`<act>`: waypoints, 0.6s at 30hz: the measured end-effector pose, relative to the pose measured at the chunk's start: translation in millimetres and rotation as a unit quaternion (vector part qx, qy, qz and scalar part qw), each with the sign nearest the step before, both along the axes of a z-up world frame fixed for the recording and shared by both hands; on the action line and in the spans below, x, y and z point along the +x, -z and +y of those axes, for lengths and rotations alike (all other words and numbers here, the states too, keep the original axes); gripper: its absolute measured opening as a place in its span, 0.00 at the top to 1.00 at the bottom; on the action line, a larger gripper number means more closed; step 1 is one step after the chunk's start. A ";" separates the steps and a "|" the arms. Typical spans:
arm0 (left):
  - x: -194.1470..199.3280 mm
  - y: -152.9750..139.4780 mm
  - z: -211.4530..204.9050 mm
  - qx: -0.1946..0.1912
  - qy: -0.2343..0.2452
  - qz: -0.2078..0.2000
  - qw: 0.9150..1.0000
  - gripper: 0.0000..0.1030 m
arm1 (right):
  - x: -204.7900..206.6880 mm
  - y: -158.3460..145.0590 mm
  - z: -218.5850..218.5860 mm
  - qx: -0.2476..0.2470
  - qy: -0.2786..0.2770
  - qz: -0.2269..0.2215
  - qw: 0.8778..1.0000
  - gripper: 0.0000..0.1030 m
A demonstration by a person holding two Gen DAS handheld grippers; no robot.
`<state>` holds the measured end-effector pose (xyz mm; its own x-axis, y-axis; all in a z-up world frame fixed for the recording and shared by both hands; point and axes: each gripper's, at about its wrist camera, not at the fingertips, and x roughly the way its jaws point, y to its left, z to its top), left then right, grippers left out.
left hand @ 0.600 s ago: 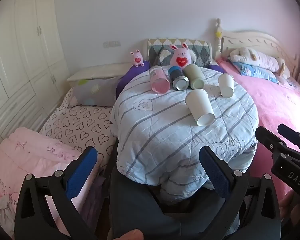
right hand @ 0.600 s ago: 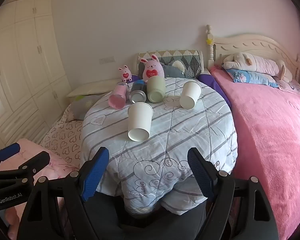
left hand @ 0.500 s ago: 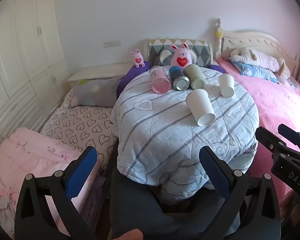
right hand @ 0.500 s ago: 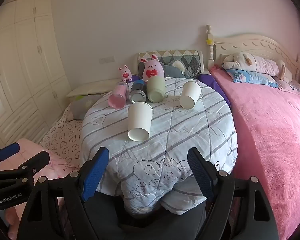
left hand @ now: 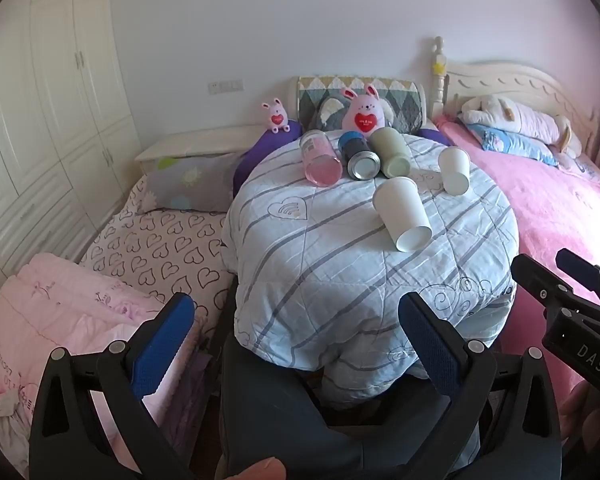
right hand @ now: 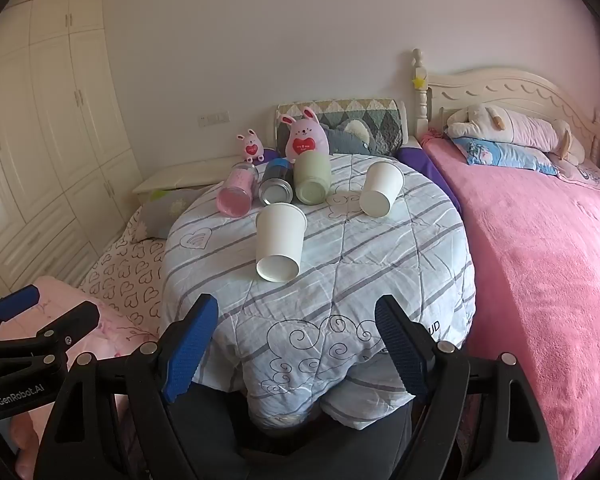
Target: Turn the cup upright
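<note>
Cups lie on their sides on a round table covered with a striped quilt (right hand: 380,264), so each of them needs to be turned up. The nearest is a white paper cup (right hand: 279,242), in the middle of the table, with its closed bottom toward the cameras and its mouth toward the wall; I judge it the likely first target because it is closest to both tools. A second white paper cup (right hand: 380,194) lies further back on the right, and three more containers lie side by side at the far edge: a pink cup (right hand: 237,194), a dark metal cup (right hand: 276,186) and a pale green cup (right hand: 312,180). The left gripper (left hand: 296,344) and the right gripper (right hand: 296,344) are both spread wide and hold nothing; they hang before the near edge of the table, well apart from every cup, which suggests to me that the approach is not yet begun. On the left tool body, seen from the right wrist view, one can read "GenRobot.AI", and on the right tool body, seen from the left wrist view, "DAS". The pink cup has a label, but it is too small to read.
</note>
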<state>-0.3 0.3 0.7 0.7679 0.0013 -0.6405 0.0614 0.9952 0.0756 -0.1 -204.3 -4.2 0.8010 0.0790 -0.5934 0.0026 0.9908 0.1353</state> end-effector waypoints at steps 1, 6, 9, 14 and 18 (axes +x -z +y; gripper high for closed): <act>0.0 -0.1 0.0 0.000 0.000 0.000 1.000 0.00 | 0.2 0.1 0.0 0.000 0.000 0.001 1.000 0.21; -0.6 3.6 3.2 -0.001 -0.001 0.001 1.000 0.00 | 6.8 1.5 -1.2 -0.001 -0.001 0.004 1.000 0.21; 3.2 6.8 4.2 -0.001 -0.002 0.001 1.000 0.00 | 4.6 1.9 1.8 -0.002 -0.001 0.005 1.000 0.21; 6.3 8.5 9.1 -0.002 -0.004 0.003 1.000 0.00 | 7.4 6.6 1.0 -0.003 0.001 0.008 1.000 0.21; 10.5 8.5 9.6 -0.005 -0.008 0.006 1.000 0.00 | 8.9 6.8 0.6 -0.002 0.000 0.009 1.000 0.21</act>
